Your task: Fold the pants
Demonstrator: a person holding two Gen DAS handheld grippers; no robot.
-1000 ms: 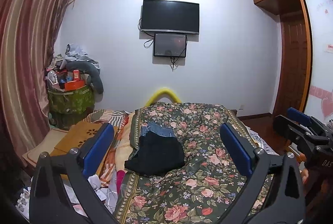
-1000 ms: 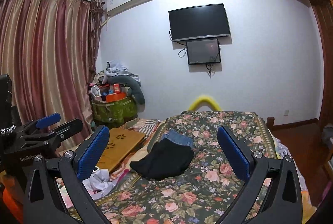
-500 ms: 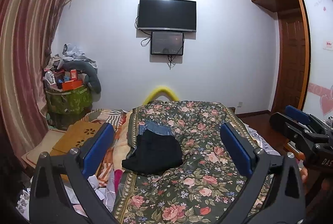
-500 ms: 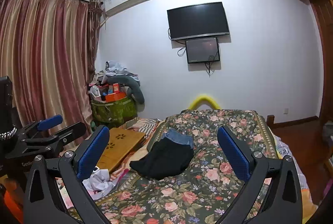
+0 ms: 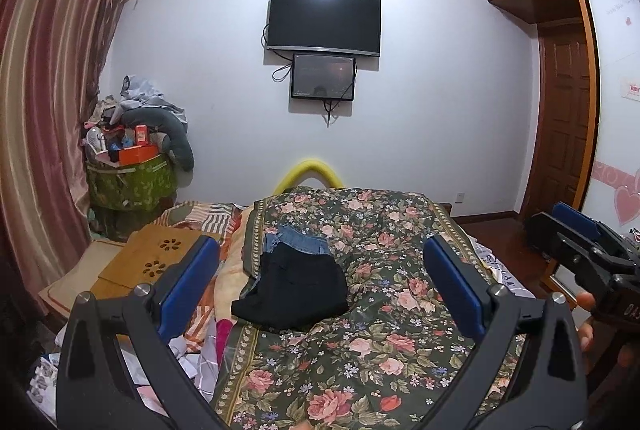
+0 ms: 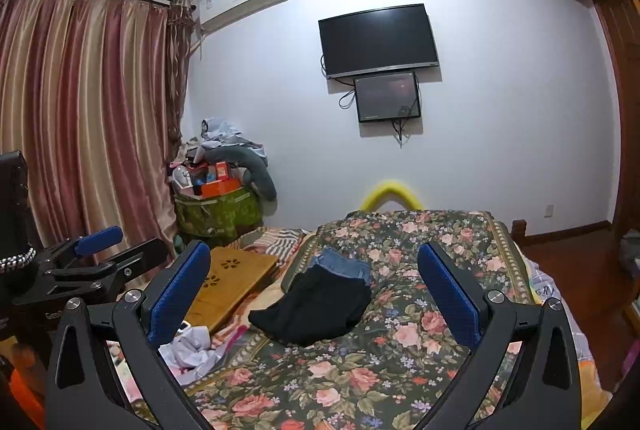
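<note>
Folded black pants (image 5: 296,290) lie on the floral bedspread (image 5: 384,330), on top of folded blue jeans (image 5: 298,240). They also show in the right wrist view, black pants (image 6: 316,306) over jeans (image 6: 342,264). My left gripper (image 5: 320,286) is open and empty, held well back above the bed. My right gripper (image 6: 316,294) is open and empty, also held back from the pile. Each gripper shows in the other's view: the right one (image 5: 580,238), the left one (image 6: 96,258).
A wooden lap tray (image 5: 148,262) lies left of the bedspread. Crumpled cloth and papers (image 6: 188,346) lie beside the bed. A green bin heaped with clutter (image 5: 132,174) stands by the curtain (image 5: 44,110). A TV (image 5: 324,22) hangs on the far wall.
Both views have shifted only slightly; the grippers stay open and back from the folded pile, which has not moved.
</note>
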